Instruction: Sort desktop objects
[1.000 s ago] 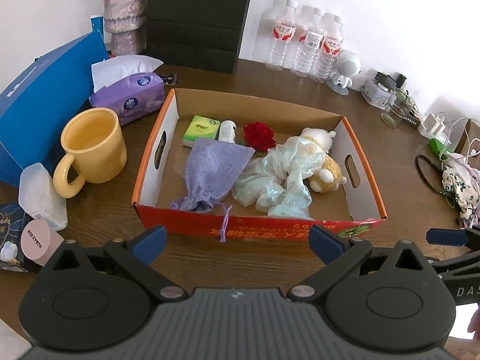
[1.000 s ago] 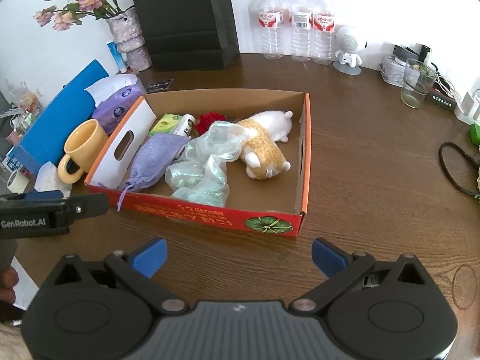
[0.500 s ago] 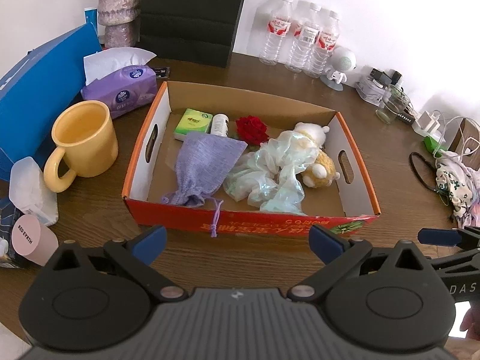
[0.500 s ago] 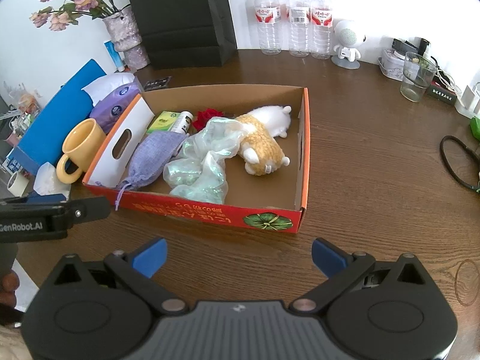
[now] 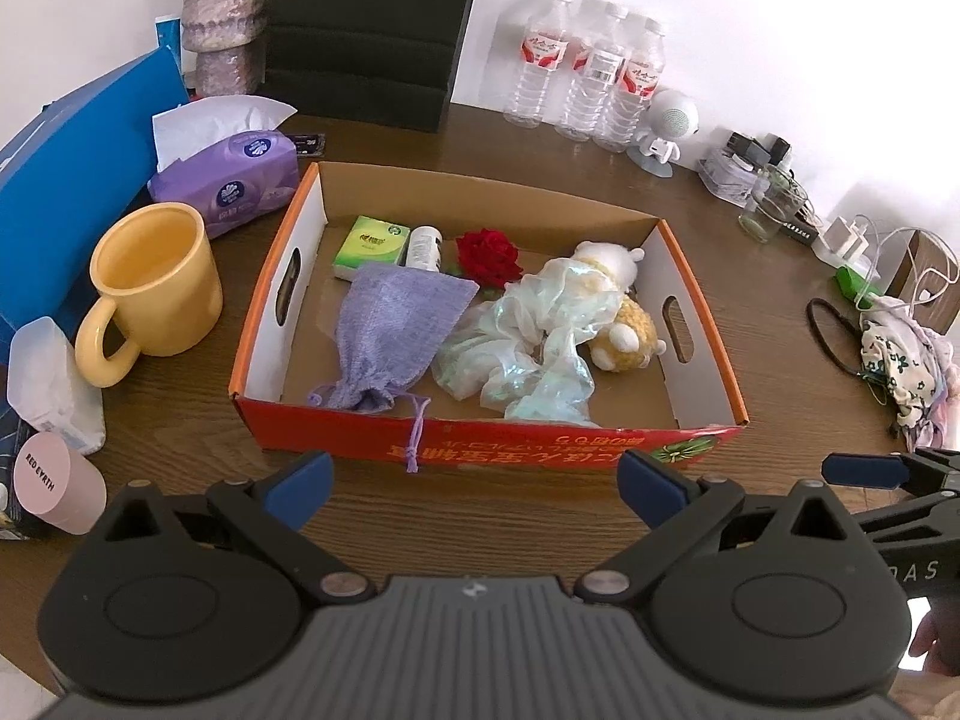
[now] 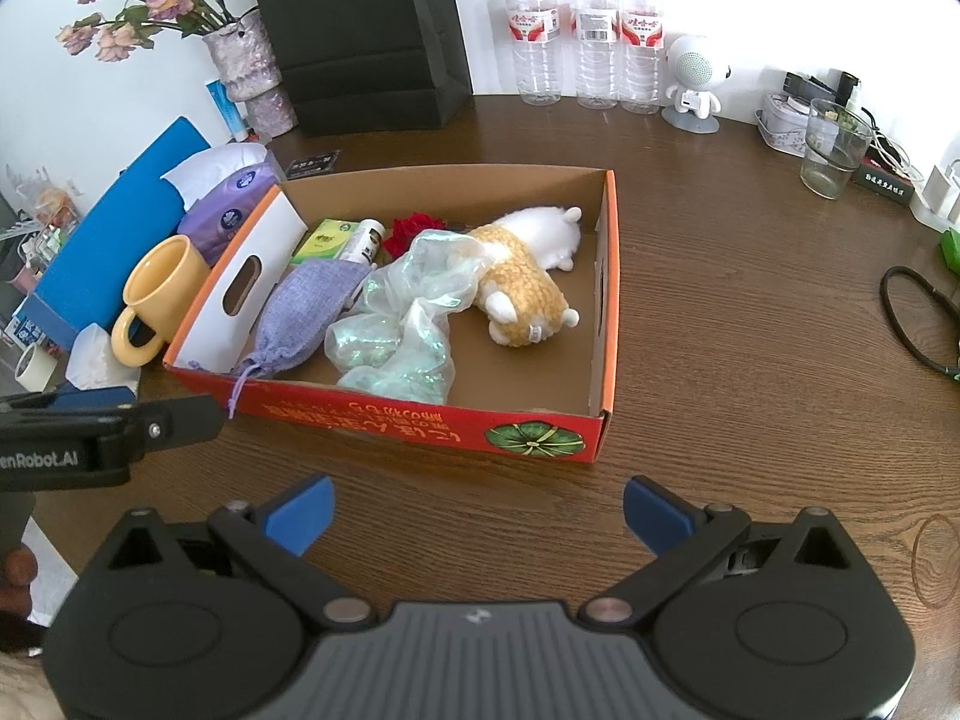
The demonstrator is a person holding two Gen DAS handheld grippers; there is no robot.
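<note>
An orange cardboard box (image 5: 492, 450) (image 6: 420, 420) stands on the wooden table. In it lie a purple drawstring pouch (image 5: 396, 330) (image 6: 306, 318), a green pack (image 5: 371, 246), a small white bottle (image 5: 425, 247), a red rose (image 5: 489, 258), a pale green sheer cloth (image 5: 528, 348) (image 6: 408, 324) and a yellow-white plush toy (image 5: 618, 324) (image 6: 528, 288). My left gripper (image 5: 477, 486) is open and empty in front of the box's near wall. My right gripper (image 6: 477, 507) is open and empty, in front of the box's right corner.
A yellow mug (image 5: 153, 288), a purple tissue pack (image 5: 228, 186), a blue box (image 5: 66, 180) and a pink tube (image 5: 57, 489) stand left of the box. Water bottles (image 6: 585, 30), a black bag (image 6: 366, 30), a vase, a glass (image 6: 834, 147) and cables line the back and right.
Both grippers have drawn back and risen slightly, so the box sits a little farther off. Both stay open and empty. Nothing on the table has moved.
</note>
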